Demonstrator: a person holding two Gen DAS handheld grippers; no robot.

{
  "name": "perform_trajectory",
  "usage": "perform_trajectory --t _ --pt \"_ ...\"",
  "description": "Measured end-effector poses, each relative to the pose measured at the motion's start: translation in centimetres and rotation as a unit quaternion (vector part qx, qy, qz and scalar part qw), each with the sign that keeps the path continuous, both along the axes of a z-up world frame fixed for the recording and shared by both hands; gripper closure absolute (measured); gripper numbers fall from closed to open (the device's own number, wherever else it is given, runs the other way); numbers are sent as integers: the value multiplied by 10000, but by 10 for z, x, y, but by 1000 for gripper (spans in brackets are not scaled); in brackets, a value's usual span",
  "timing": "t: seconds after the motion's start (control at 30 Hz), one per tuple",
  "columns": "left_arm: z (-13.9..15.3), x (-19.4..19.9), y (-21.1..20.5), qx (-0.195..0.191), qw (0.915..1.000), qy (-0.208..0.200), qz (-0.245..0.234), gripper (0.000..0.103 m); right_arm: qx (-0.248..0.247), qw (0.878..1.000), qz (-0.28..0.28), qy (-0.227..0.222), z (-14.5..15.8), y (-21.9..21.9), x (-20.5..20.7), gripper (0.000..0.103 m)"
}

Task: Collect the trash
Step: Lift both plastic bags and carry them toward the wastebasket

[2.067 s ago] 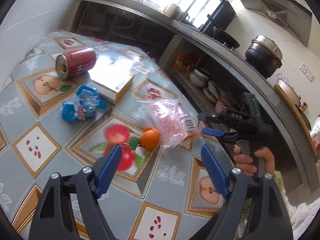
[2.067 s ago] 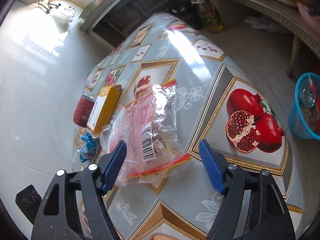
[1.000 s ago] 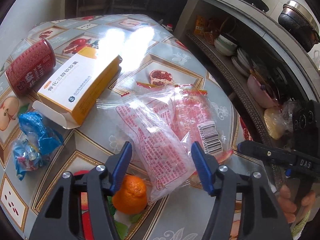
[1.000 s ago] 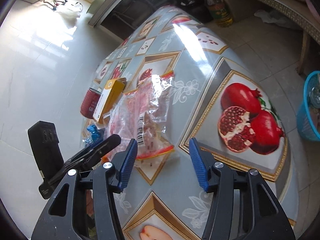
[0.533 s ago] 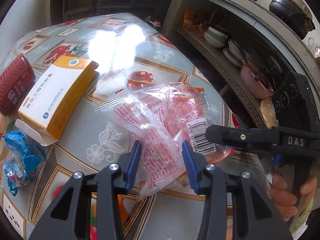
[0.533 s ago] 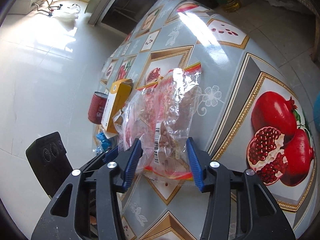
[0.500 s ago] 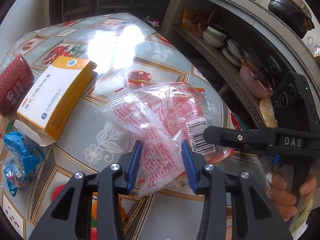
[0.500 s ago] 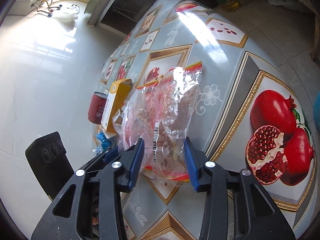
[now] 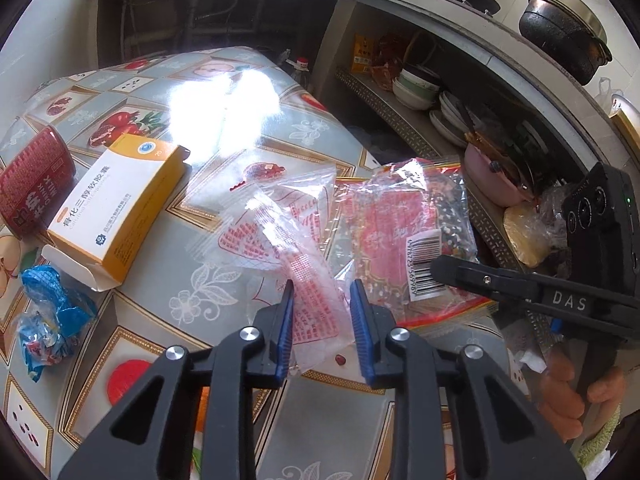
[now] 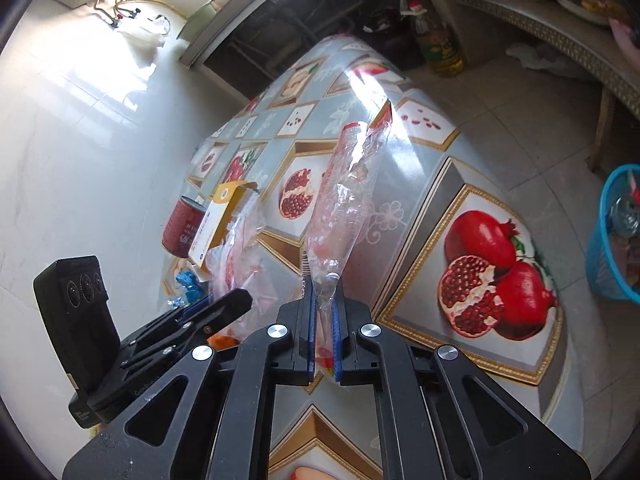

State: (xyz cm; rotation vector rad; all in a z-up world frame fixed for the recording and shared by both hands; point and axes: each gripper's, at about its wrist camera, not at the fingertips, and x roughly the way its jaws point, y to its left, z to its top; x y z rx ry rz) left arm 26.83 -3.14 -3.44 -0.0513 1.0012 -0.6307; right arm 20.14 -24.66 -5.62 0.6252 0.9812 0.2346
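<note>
Half a second ago both pairs of blue jaws stood well apart around the two crinkled clear plastic bags with red print; now the right gripper (image 10: 322,322) is clamped shut on the barcoded bag (image 10: 344,200), its end lifted clear of the fruit-patterned tablecloth (image 10: 420,184). The left gripper (image 9: 322,316) is closing on the other bag (image 9: 296,248), pads about touching it. The bags are near the table's right edge, with bare cloth beyond and the yellow-and-white carton (image 9: 116,200) well to the left.

Both grippers are black plastic frames with triangular cut-outs, silver screw heads and ribbed blue pads (image 9: 285,322). The right gripper (image 9: 436,268) carries white "DAS" lettering (its housing shows three round ports).
</note>
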Motion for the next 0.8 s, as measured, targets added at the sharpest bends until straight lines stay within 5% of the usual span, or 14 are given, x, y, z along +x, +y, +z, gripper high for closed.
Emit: perform_trajectory --t 0.33,0.8 --pt "27 -23 19 -442 9986 -285 -19 78 -684 9969 -120 -360 23 -3 -38 98" --pt "56 -48 34 -820 9945 -610 -221 78 -1024 9910 -297 -814 53 -3 -74 98"
